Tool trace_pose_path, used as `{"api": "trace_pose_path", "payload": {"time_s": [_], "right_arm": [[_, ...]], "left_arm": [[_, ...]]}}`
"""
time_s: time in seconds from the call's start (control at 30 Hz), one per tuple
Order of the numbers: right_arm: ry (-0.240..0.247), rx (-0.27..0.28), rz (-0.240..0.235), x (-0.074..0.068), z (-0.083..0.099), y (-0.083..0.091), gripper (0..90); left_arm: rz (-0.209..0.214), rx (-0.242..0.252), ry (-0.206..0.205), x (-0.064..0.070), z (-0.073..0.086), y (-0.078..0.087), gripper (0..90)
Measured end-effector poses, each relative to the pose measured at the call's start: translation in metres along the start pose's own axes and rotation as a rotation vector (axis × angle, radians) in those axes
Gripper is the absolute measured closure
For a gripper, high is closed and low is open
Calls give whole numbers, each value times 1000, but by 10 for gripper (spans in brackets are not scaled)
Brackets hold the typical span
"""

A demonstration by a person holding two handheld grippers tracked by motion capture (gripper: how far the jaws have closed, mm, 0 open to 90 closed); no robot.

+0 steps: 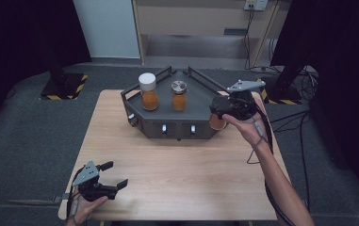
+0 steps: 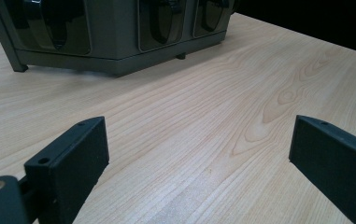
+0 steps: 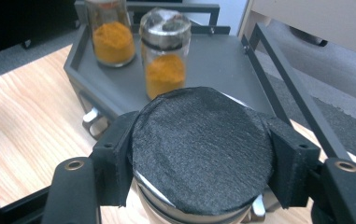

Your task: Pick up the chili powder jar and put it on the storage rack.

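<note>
While the left claw [image 1: 113, 175] rests spread on the surface [image 1: 177, 165], the right claw [image 3: 199, 154] pinches a jar [image 3: 199, 144] upright just beside the tray [image 1: 200, 80].

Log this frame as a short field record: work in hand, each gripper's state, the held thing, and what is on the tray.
work in hand: a jar with a black lid is held at the tray's right front corner
right gripper: jaws shut on the jar's lid, seen from above in the right gripper view
held jar's contents: orange, as shown in the high view
left gripper: open, holding nothing, low over the wooden table near its front left
tray: dark, railed, holds two jars
white-capped jar: upright, orange powder
metal-capped jar: upright, orange powder, right of it
</note>
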State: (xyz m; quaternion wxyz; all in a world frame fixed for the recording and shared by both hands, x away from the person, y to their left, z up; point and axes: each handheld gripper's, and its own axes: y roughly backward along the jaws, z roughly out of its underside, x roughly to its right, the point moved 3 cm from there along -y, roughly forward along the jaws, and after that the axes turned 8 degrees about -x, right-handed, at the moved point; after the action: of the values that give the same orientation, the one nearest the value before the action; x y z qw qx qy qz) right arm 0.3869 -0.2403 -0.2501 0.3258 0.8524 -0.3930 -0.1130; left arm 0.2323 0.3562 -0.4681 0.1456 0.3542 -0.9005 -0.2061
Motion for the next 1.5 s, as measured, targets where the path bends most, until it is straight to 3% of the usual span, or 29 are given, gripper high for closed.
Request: {"api": "trace_pose_path", "payload": {"time_s": [0.4, 1.5], "right_arm": [[-13, -7, 28, 9, -26, -13, 347], [-66, 8, 102, 21, -53, -69, 347]], "left_arm": [[1, -1, 0, 0, 0, 0, 41], [2, 3, 5, -1, 0, 0, 41]]}}
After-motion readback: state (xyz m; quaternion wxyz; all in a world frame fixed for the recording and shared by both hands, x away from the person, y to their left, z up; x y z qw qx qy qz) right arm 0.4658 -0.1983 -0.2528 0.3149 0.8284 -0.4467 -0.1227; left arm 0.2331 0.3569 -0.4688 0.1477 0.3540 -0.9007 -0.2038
